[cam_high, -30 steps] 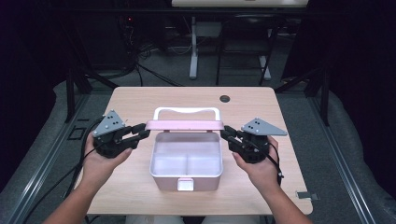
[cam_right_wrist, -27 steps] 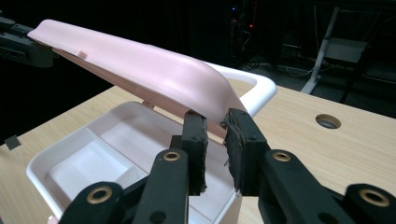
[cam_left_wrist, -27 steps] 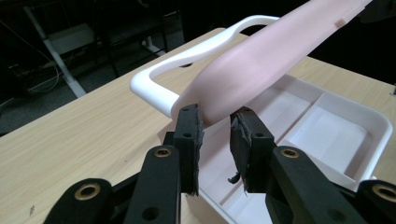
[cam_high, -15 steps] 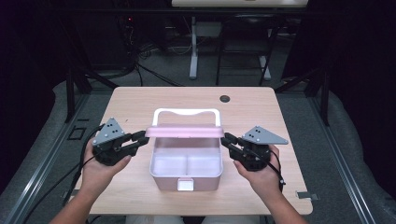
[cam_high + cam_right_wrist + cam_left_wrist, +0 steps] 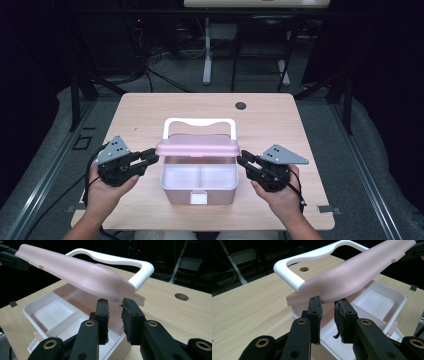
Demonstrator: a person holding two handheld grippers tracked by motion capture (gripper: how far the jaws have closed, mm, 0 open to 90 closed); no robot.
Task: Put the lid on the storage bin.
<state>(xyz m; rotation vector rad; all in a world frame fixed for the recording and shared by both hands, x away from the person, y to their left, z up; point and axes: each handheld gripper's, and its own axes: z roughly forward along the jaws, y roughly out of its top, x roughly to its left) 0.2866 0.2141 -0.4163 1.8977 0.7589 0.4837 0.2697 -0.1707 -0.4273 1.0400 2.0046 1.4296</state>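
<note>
Inspecting a pink box (image 5: 176,192) near the front middle of a wooden table (image 5: 280,130). Found open, with a pale tray inside, split by a divider (image 5: 200,175) into two compartments. Noted a white latch (image 5: 198,198) on the front wall. Noted a pink lid (image 5: 197,147) raised above the back half of the box, tilted, front edge clear of the rim. Seen behind the lid: a white handle (image 5: 199,121), lying back toward the far side of the table. Also recorded a round hole (image 5: 241,106) in the tabletop, well beyond the box.

Checking the left gripper (image 5: 152,156): held in the left hand (image 5: 102,192), level, pointing inward at the left end of the lid. Jaws a small gap apart, having just been closing; nothing seen between the pads. From the left gripper view, tips placed just under the lid's end; cannot tell whether touching or only close.

Checking the right gripper (image 5: 242,159): held in the right hand (image 5: 282,197), level, pointing inward at the right end of the lid. Jaws likewise a small gap apart, with nothing seen between the pads. From the right gripper view, tips set just below the lid's end, over the corner of the box; contact not confirmed.

Both grippers beside the box, one on each side.
</note>
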